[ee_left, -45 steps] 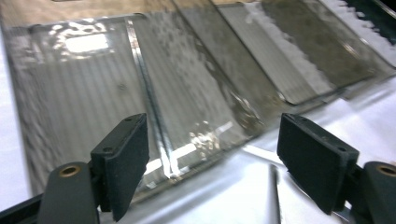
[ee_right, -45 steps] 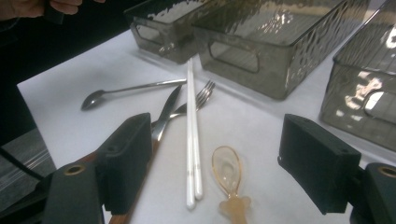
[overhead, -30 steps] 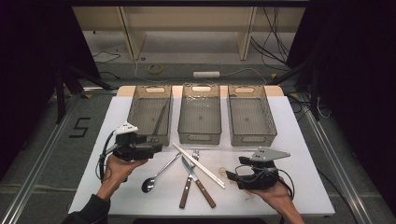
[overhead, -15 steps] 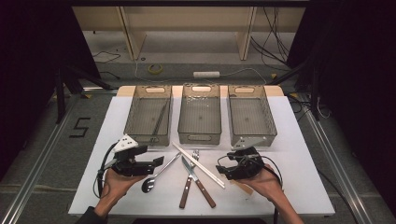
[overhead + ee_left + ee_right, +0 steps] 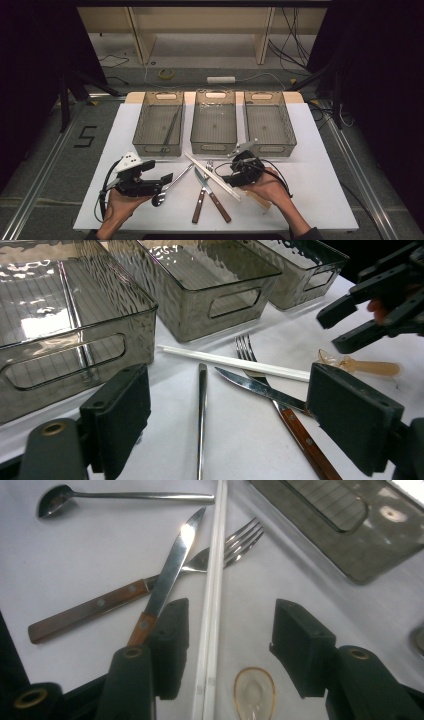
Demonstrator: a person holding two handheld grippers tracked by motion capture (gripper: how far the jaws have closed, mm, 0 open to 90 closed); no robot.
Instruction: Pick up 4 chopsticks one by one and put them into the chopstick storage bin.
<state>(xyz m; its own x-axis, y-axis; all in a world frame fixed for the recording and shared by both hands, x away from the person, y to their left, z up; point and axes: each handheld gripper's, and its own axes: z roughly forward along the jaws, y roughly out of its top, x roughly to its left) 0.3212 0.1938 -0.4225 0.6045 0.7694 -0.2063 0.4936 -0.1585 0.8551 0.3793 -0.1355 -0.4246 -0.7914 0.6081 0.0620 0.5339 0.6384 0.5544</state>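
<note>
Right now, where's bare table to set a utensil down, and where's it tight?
Free: the white table right of the right bin, and the strip left of the left bin. Crowded: the middle front, where the white chopsticks, knife, fork and spoon lie between both grippers.

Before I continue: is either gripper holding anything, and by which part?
Nothing held. The right gripper straddles the white chopsticks without touching; the left gripper is open.

Smoky grey translucent plastic bins [image 5: 215,125] with ribbed floors sit on the white table [image 5: 320,185]. Beside the white plastic chopsticks [image 5: 212,605] lie a brown wooden-handled steel knife [image 5: 167,580] and a pale amber translucent spoon [image 5: 254,692].
</note>
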